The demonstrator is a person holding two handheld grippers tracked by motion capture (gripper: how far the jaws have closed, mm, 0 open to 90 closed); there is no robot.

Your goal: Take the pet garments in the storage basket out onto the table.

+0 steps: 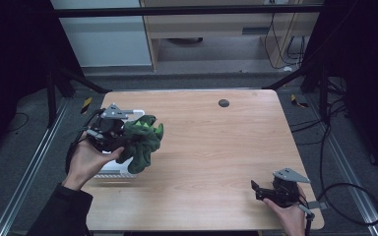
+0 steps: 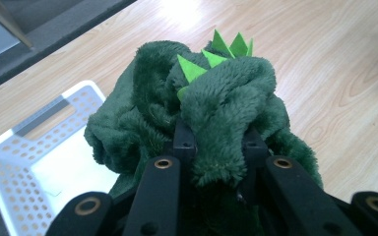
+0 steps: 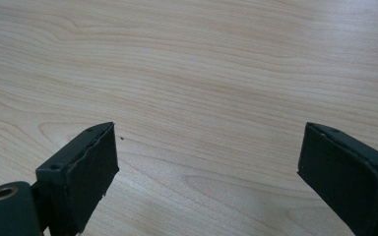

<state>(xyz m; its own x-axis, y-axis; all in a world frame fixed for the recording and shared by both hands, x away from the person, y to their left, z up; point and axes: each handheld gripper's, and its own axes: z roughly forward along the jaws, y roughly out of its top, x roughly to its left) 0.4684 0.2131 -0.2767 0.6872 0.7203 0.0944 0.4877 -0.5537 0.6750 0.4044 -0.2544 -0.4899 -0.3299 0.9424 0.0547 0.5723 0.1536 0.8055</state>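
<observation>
Pinching a fold of the dark green plush garment [image 2: 226, 103], the left gripper [image 1: 109, 129] holds it bunched above the table's [image 1: 211, 147] left edge, its light green spikes [image 2: 216, 51] up. A white perforated basket [image 2: 24, 147] sits just beneath it. The right gripper [image 1: 268, 191] rests near the near right corner, jaws spread wide over bare wood.
</observation>
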